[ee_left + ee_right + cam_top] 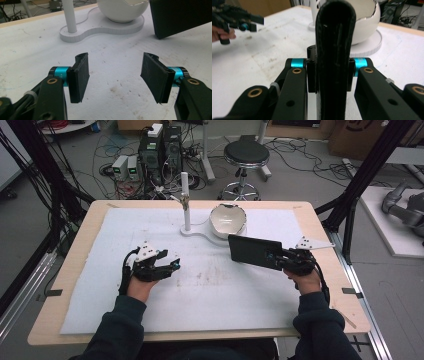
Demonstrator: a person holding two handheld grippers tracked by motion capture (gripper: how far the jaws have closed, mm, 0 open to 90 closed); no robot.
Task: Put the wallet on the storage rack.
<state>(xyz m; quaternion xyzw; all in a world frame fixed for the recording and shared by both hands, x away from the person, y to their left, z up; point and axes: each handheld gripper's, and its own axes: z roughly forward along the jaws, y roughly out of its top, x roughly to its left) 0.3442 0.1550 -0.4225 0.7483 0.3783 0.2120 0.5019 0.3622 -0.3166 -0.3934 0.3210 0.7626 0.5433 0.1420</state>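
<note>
I am gripping the black case point(335, 50) in my right jaws while my left jaws are standing apart with nothing between them.

My right gripper point(289, 258) is clamping the case by one end, edge-up, and holding it just above the desk point(70, 270), its free end reaching toward the white bowl point(227, 220). The bowl is sitting on a white stand point(192, 231) with an upright post point(185, 202), just behind the case. My left gripper point(167, 266) is hovering low over the white mat point(215, 285), well apart from the case, its pads point(80, 75) facing the stand.
</note>
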